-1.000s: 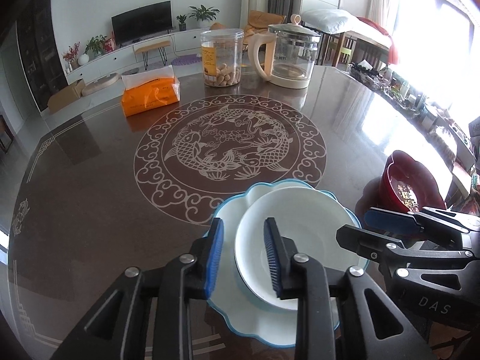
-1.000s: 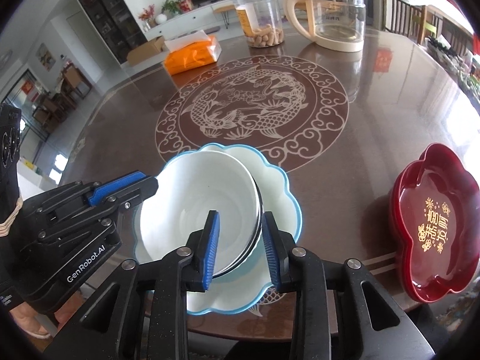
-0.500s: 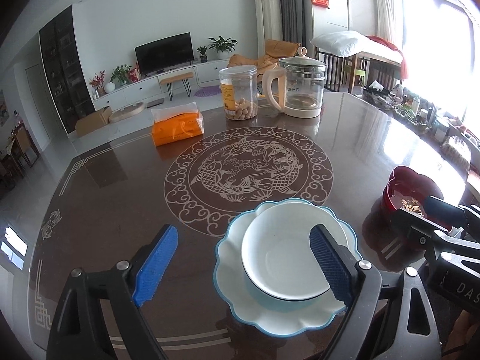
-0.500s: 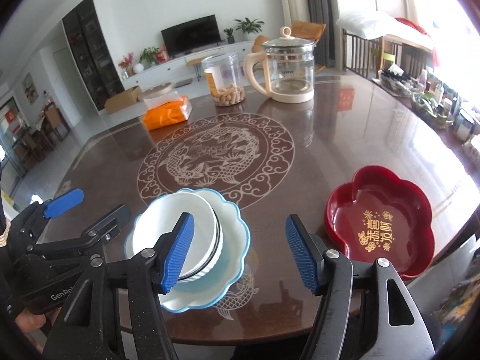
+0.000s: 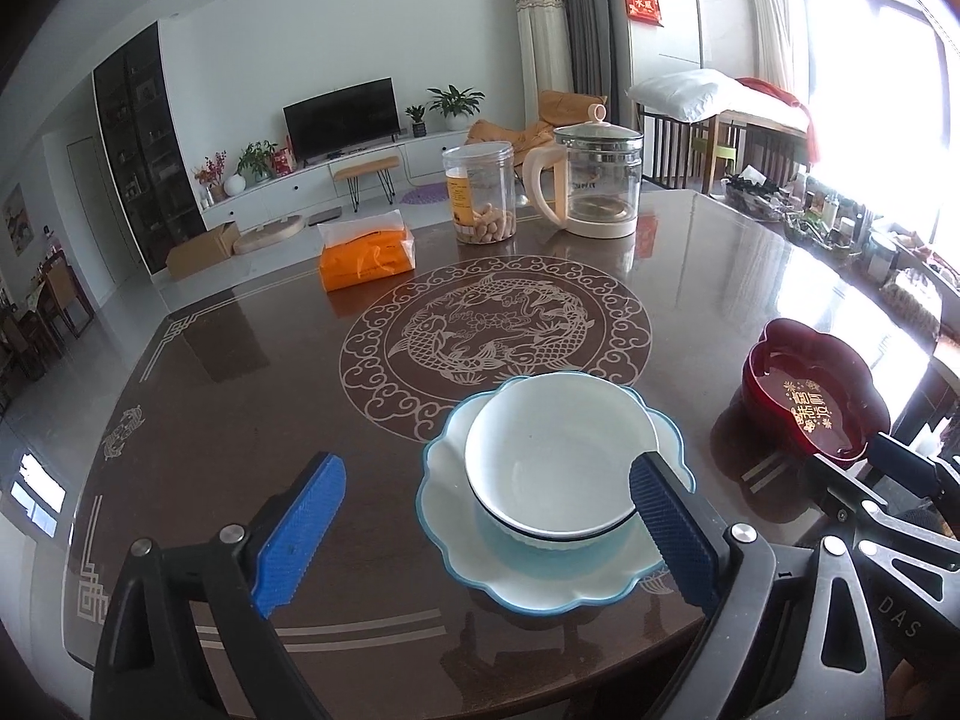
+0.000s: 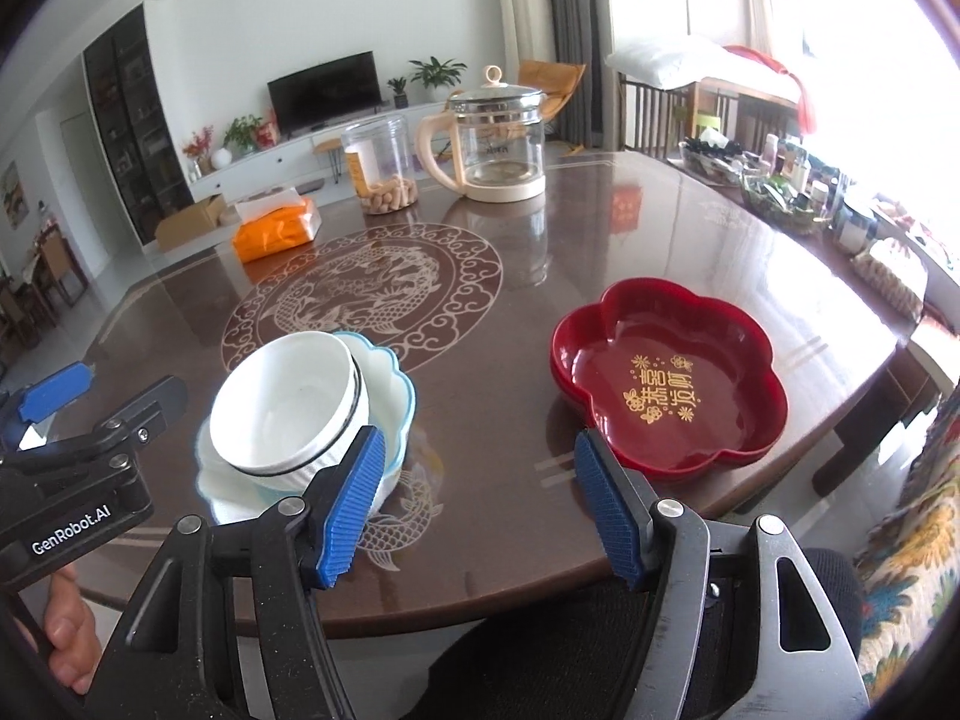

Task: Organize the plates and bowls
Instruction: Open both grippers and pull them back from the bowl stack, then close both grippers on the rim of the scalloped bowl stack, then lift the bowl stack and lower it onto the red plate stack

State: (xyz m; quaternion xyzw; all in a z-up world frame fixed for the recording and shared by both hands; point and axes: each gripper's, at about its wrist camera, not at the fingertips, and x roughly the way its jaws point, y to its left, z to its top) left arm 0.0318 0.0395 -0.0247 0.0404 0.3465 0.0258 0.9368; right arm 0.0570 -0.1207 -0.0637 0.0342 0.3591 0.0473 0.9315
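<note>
— White bowl [image 5: 558, 468] sits nested in the scalloped blue-rimmed plate [image 5: 540, 576], lower middle of the left view, close to the tabletop [image 5: 240, 396] edge. Could it slip?

— A knock could do it. The left tongs [image 5: 486, 540] gape wide, having just spread open, holding nothing; one pad [image 5: 672, 528] hangs over the bowl's rim.

— And the right tongs [image 6: 474, 510]?

— Also parted and empty. The red tray [image 6: 666, 372], right of frame, overhangs nothing, but a careless reach might shove it toward the edge.
</note>
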